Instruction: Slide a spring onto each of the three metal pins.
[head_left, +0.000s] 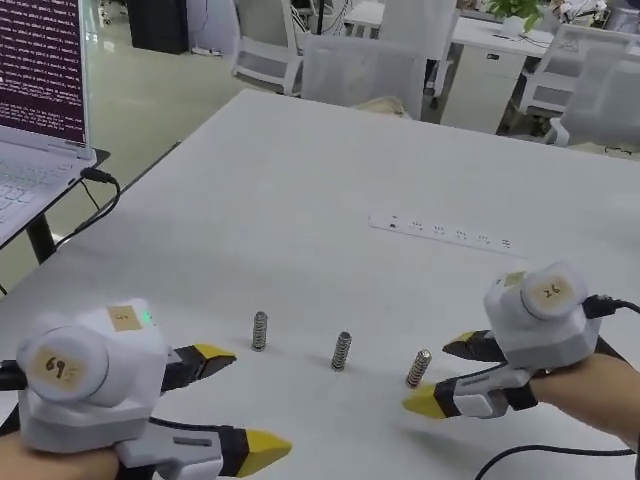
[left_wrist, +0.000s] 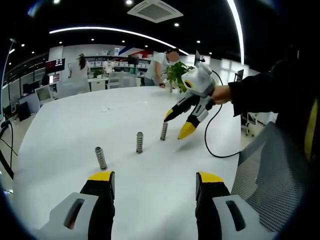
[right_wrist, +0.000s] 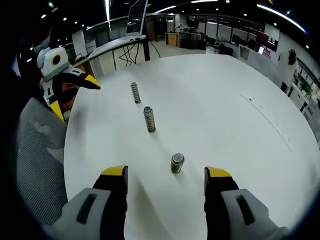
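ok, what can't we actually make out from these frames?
- Pins: head view, the coils of the three springs cover them; whether each is seated is unclear.
- Laptop screen text: head view, too small, cut by the left edge.
- Left gripper: head view, body cut by the bottom edge.

Laptop (head_left: 30, 90) cropped at left edge, left gripper (head_left: 243, 400) cropped at bottom

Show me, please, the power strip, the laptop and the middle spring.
power strip (head_left: 445, 233): head view, middle of its white body.
laptop (head_left: 40, 70): head view, its lit screen.
middle spring (head_left: 341, 351): head view, halfway up its coils.
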